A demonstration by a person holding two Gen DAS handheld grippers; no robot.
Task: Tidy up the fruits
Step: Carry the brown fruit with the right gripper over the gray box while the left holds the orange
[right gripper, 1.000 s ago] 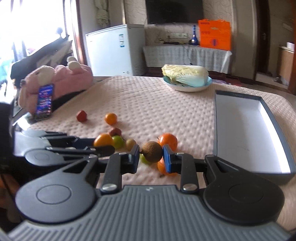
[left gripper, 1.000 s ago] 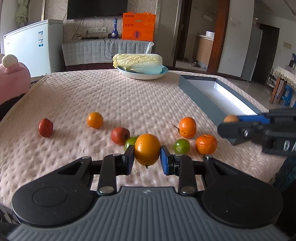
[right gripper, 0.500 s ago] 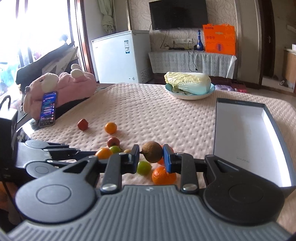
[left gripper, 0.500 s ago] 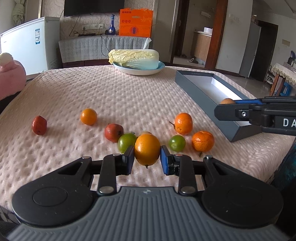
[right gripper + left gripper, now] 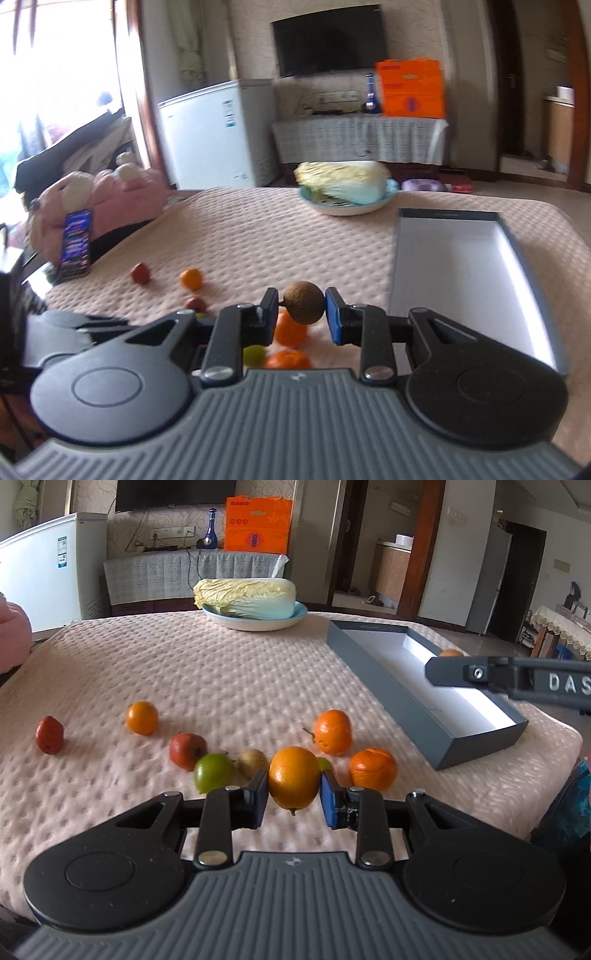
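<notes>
- Right tongs [image 5: 301, 314] have swung from over the loose fruit toward the box [image 5: 458, 218], pinching a brown fruit [image 5: 303, 302]: small, light, hard-skinned.
- Left tongs [image 5: 293, 797] pinch an orange [image 5: 293, 782] above the bench [image 5: 221, 672]: firm, round, slippery; hold across the middle.

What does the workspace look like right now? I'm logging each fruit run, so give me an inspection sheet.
Surface: pink quilted cover over the table.
Job's things: orange and brown fruit are held; red, orange, green and brown fruits lie loose on the cover; grey box is open with nothing seen on its floor.
Clutter: cabbage on a blue-rimmed plate; phone propped against a pink plush.
Grippers: left gripper fingers shut on the orange; right gripper fingers shut on the brown fruit.
Cables: black cords at the far sideboard.
Surroundings: white freezer, television, orange bag.
</notes>
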